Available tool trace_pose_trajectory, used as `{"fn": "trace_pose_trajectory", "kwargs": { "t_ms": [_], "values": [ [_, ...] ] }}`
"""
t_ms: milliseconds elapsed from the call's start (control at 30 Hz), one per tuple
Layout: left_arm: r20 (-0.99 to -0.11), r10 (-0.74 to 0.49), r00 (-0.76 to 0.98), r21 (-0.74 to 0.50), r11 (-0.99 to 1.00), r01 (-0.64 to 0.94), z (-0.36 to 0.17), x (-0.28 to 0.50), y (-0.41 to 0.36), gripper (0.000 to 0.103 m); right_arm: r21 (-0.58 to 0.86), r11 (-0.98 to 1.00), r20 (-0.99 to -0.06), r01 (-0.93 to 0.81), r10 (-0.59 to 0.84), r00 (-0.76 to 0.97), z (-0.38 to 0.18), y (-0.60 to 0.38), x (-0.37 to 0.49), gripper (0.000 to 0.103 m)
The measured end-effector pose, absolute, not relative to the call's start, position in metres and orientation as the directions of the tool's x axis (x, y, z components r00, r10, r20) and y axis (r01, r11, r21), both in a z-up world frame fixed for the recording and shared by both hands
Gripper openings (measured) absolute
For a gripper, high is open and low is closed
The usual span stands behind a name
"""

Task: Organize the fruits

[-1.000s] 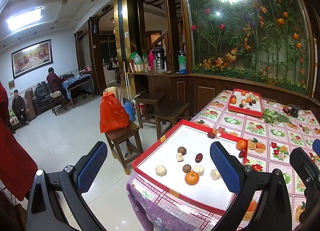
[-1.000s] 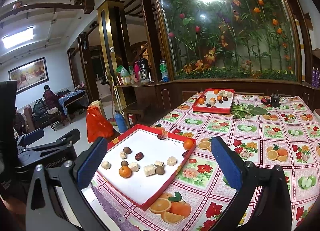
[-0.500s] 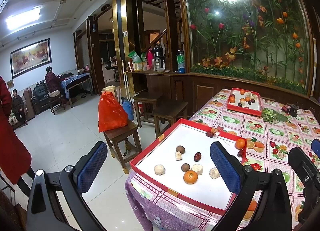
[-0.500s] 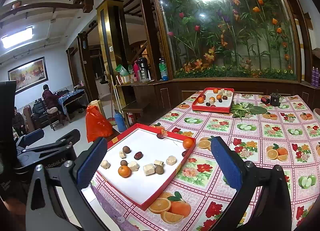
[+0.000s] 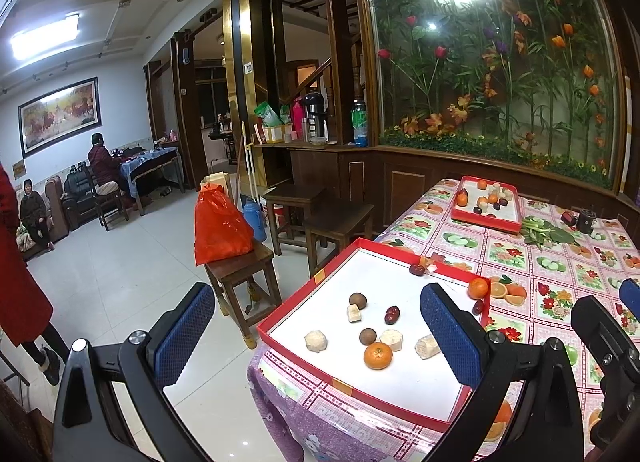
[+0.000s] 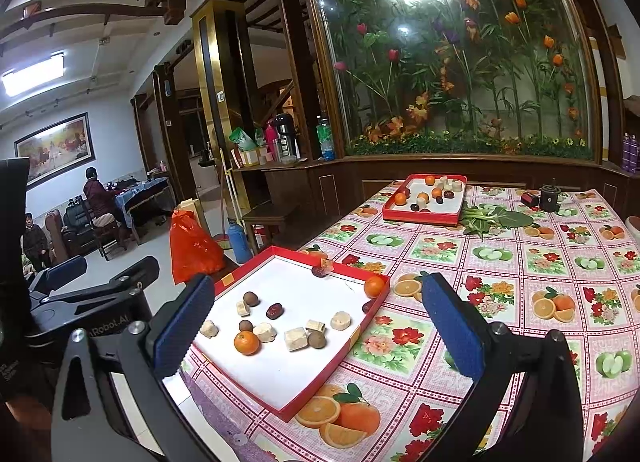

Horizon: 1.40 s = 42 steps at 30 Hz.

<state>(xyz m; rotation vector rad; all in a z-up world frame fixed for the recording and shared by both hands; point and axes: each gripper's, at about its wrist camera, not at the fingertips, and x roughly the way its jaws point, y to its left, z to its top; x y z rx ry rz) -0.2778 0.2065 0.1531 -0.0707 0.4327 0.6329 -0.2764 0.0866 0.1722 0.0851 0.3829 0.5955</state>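
A near red tray (image 5: 294, 349) with a white floor sits at the table's corner. In it lie an orange (image 5: 377, 355), two brown longans (image 5: 357, 299), a red date (image 5: 392, 314) and several pale cut pieces (image 5: 315, 340). A second orange (image 5: 478, 288) rests at its far right corner. My left gripper (image 5: 316, 336) hovers open before the tray, holding nothing. My right gripper (image 6: 318, 330) is open too, above the tray's (image 6: 332, 374) right side, with the orange (image 6: 246, 342) below it. A far red tray (image 6: 424, 215) holds more fruit.
The table wears a fruit-print cloth (image 6: 500, 286). Green leaves (image 6: 484, 217) and a small black device (image 6: 548, 197) lie beside the far tray. Wooden stools (image 5: 240, 266), one with an orange bag (image 5: 220, 229), stand left of the table. People (image 5: 104, 169) are in the room beyond.
Both grippers stay open and nearly still; the left view has drifted slightly. The person in red at the left edge has shifted.
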Motion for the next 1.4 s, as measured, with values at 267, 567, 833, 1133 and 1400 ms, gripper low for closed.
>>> {"fn": "trace_pose_trajectory", "kwargs": {
  "t_ms": [267,567,833,1133,1400],
  "values": [
    [-0.415,0.555,0.721,0.067,0.809,-0.584,0.152,-0.277,0.204,0.103,0.187,0.826,-0.330,-0.531,0.562,0.758,0.171,0.086,-0.276,0.103],
    [-0.420,0.554,0.719,0.068,0.809,-0.583,0.151,-0.274,0.201,0.103,0.187,0.829,-0.335,-0.528,0.559,0.759,0.165,0.084,-0.277,0.103],
    [-0.419,0.553,0.720,0.068,0.810,-0.582,0.153,-0.273,0.203,0.103,0.191,0.830,-0.339,-0.523,0.556,0.759,0.157,0.078,-0.276,0.103],
    [-0.420,0.554,0.719,0.068,0.809,-0.583,0.154,-0.273,0.204,0.103,0.193,0.830,-0.340,-0.524,0.557,0.758,0.158,0.078,-0.276,0.103],
    [-0.421,0.552,0.719,0.067,0.810,-0.583,0.154,-0.273,0.204,0.103,0.191,0.831,-0.341,-0.523,0.556,0.758,0.158,0.078,-0.276,0.103]
  ]
}}
